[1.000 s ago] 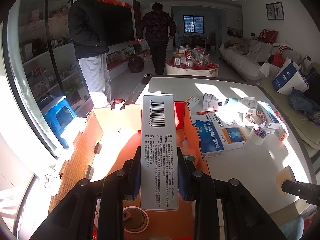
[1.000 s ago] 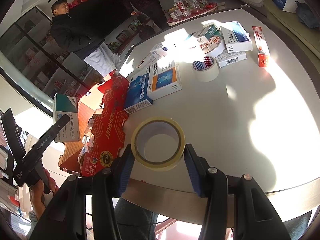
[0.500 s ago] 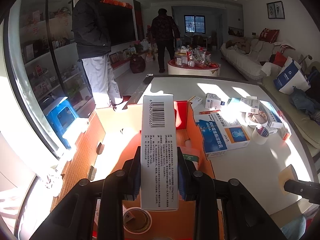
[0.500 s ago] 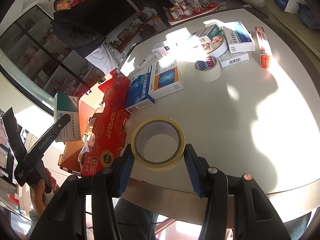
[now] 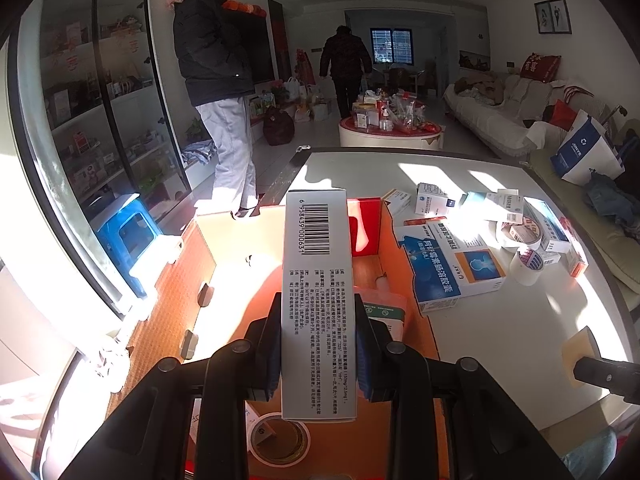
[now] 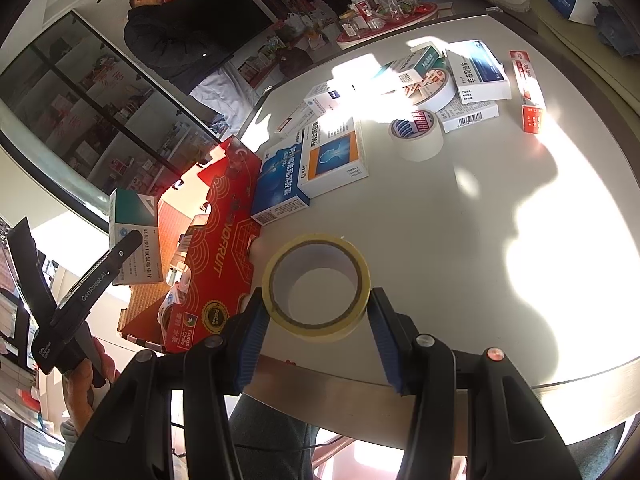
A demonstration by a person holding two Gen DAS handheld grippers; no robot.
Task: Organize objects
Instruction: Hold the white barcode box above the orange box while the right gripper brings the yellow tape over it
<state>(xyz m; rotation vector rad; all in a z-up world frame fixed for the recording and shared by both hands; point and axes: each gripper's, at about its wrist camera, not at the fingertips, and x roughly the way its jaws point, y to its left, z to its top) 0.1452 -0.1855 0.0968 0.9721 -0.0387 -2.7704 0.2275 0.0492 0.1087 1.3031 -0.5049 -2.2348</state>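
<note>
Boxes and tape going into the carton.
Left wrist view: left gripper (image 5: pixel 318 344) fingers pinch one tall box (image 5: pixel 316 288) by its long sides, above the open red carton (image 5: pixel 384 248), likely so it can go down inside; in the carton lie one tape roll (image 5: pixel 280 438) and a small pack (image 5: pixel 386 314). Right wrist view: right gripper (image 6: pixel 316 334) fingers pinch one yellow tape (image 6: pixel 316 286) across its ring, above the desk (image 6: pixel 500 260) edge, beside the carton. Two white tape rolls (image 6: pixel 416 134) and several medicine boxes (image 6: pixel 334 158), about eight, wait on the desk.
</note>
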